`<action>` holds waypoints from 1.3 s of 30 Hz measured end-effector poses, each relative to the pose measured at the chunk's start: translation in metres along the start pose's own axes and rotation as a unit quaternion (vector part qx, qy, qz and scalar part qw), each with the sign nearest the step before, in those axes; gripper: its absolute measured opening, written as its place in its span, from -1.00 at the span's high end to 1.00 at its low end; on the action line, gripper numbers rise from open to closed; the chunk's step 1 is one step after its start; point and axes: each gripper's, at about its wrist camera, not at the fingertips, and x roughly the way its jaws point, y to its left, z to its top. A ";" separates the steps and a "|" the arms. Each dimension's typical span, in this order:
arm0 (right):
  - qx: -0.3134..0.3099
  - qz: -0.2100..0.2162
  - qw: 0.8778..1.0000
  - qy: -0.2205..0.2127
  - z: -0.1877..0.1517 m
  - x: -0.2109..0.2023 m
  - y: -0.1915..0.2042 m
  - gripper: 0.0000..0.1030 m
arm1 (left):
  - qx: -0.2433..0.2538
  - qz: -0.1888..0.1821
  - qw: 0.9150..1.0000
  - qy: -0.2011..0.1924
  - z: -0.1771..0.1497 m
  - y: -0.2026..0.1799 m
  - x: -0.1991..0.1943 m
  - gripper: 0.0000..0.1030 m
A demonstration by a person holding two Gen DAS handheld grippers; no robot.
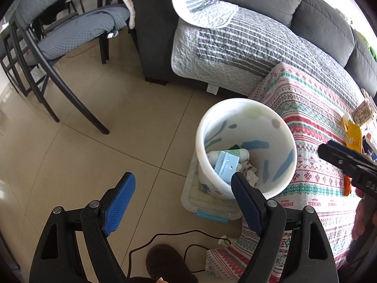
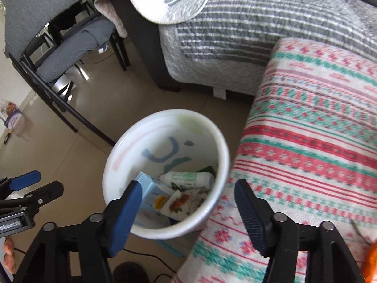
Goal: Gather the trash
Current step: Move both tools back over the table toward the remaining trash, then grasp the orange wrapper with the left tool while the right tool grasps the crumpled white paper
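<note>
A white bin (image 1: 245, 108) with blue marks stands on the floor beside the patterned table. Inside it lie a light blue carton (image 1: 226, 164), a white bottle (image 1: 213, 156) and crumpled paper (image 1: 249, 169). My left gripper (image 1: 182, 181) is open and empty, low over the floor left of the bin. In the right wrist view the bin (image 2: 165, 230) holds the carton (image 2: 148, 189), the bottle (image 2: 188, 178) and a printed wrapper (image 2: 183, 201). My right gripper (image 2: 188, 189) hangs open and empty over the bin's mouth. It shows as a black arm (image 1: 339, 159) in the left view.
The table carries a red, green and white patterned cloth (image 1: 318, 141) with a yellow packet (image 1: 353, 136) and other items at its far right. A grey sofa with a striped quilt (image 1: 235, 44) stands behind. Black chairs (image 1: 59, 47) are at left. A black cable (image 1: 179, 235) and a dark slipper (image 1: 167, 263) lie on the tiles.
</note>
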 end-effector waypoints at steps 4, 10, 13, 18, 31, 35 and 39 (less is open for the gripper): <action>-0.002 -0.032 0.999 -0.011 -0.004 -0.024 -0.014 -0.77 | 0.013 -0.006 1.000 0.002 -0.001 -0.013 -0.001 -0.77; -0.001 -0.068 0.998 -0.009 -0.015 -0.057 -0.043 -0.92 | 0.045 -0.012 0.999 -0.002 -0.005 -0.044 -0.008 -0.86; 0.004 -0.084 0.996 -0.004 -0.025 -0.074 -0.063 -0.94 | 0.064 -0.020 0.998 -0.002 -0.007 -0.064 -0.011 -0.90; 0.020 -0.122 0.992 0.004 -0.043 -0.098 -0.099 -0.98 | 0.099 -0.032 0.995 0.001 -0.014 -0.101 -0.013 -0.90; 0.093 -0.185 0.978 -0.002 -0.086 -0.155 -0.181 -0.99 | 0.171 -0.071 0.982 0.022 -0.036 -0.200 -0.011 -0.90; 0.120 -0.200 0.972 -0.005 -0.099 -0.173 -0.209 -0.99 | 0.179 -0.097 0.978 0.036 -0.042 -0.233 -0.009 -0.90; 0.143 -0.216 0.966 -0.006 -0.112 -0.187 -0.236 -0.99 | 0.187 -0.118 0.974 0.042 -0.045 -0.266 -0.008 -0.90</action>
